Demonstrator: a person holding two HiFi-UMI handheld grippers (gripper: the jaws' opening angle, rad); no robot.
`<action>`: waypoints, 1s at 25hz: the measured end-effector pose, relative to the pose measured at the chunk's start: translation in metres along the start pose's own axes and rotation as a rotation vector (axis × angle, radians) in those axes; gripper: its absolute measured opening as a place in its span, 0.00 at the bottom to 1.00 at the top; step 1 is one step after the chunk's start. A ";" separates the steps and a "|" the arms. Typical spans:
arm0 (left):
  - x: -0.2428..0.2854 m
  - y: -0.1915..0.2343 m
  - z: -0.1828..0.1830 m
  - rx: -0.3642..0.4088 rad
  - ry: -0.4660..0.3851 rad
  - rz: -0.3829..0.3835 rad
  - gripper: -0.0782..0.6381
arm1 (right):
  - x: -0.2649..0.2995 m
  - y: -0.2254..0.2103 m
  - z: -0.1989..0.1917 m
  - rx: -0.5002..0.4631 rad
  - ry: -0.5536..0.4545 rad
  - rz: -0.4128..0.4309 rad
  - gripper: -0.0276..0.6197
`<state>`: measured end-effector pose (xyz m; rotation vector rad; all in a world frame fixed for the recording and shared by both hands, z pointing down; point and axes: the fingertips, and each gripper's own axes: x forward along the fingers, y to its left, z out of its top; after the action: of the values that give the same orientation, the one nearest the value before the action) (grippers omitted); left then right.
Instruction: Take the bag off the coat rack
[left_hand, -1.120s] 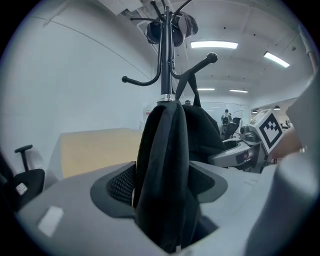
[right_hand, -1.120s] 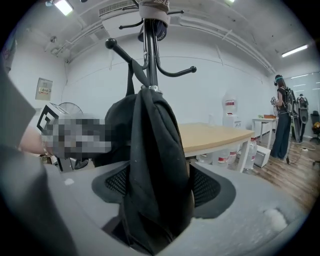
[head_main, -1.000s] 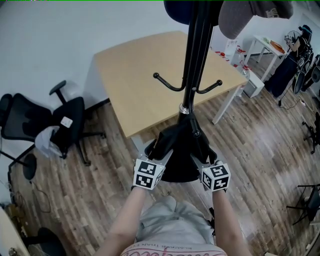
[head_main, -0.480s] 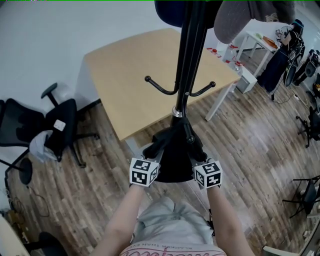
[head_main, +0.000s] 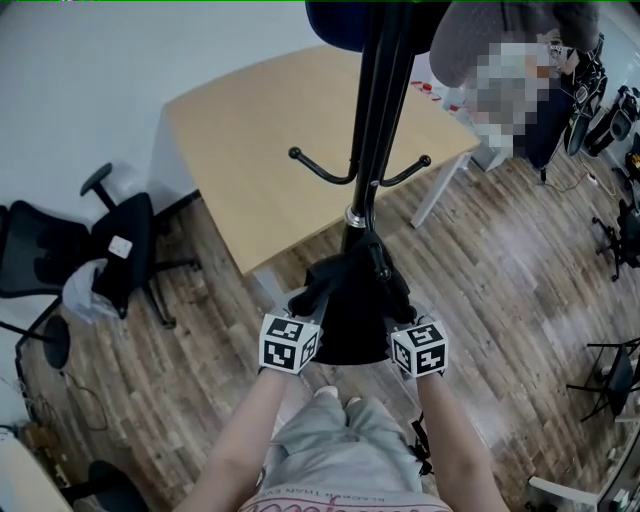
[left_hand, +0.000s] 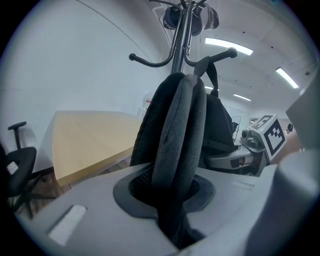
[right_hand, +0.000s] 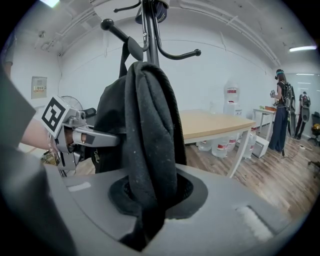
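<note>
A black bag (head_main: 352, 300) hangs low on the black coat rack (head_main: 374, 120), its top loop over a hook (left_hand: 220, 54). My left gripper (head_main: 308, 312) is at the bag's left side. In the left gripper view its jaws (left_hand: 170, 197) are closing and press on a padded black shoulder strap (left_hand: 177, 130). My right gripper (head_main: 398, 315) is at the bag's right side. Its jaws (right_hand: 149, 202) are also closing, pinching a fold of the other black strap (right_hand: 150, 130). Each gripper shows in the other's view: the right gripper (left_hand: 235, 161) and the left gripper (right_hand: 97, 138).
A light wooden table (head_main: 250, 140) stands just behind the rack. A black office chair (head_main: 110, 250) is at the left. A grey cap (head_main: 465, 40) and a dark item hang at the rack's top. Water bottles (right_hand: 220, 146) and a person (right_hand: 282, 117) are far right.
Both grippers' jaws have closed inward onto the bag's straps. The grippers sit a little closer together and lower in the head view.
</note>
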<state>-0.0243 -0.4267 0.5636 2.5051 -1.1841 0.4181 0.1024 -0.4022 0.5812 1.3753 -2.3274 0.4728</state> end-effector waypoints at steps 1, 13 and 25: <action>-0.002 -0.001 0.001 0.001 -0.001 -0.001 0.23 | -0.002 0.001 0.001 0.000 0.001 0.001 0.12; -0.035 -0.022 0.021 0.019 -0.045 0.025 0.23 | -0.035 0.016 0.018 -0.042 -0.026 0.032 0.11; -0.078 -0.039 0.030 0.017 -0.059 0.084 0.22 | -0.064 0.042 0.031 -0.089 -0.026 0.064 0.11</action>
<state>-0.0379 -0.3630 0.4988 2.5053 -1.3170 0.3793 0.0888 -0.3498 0.5187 1.2766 -2.3888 0.3675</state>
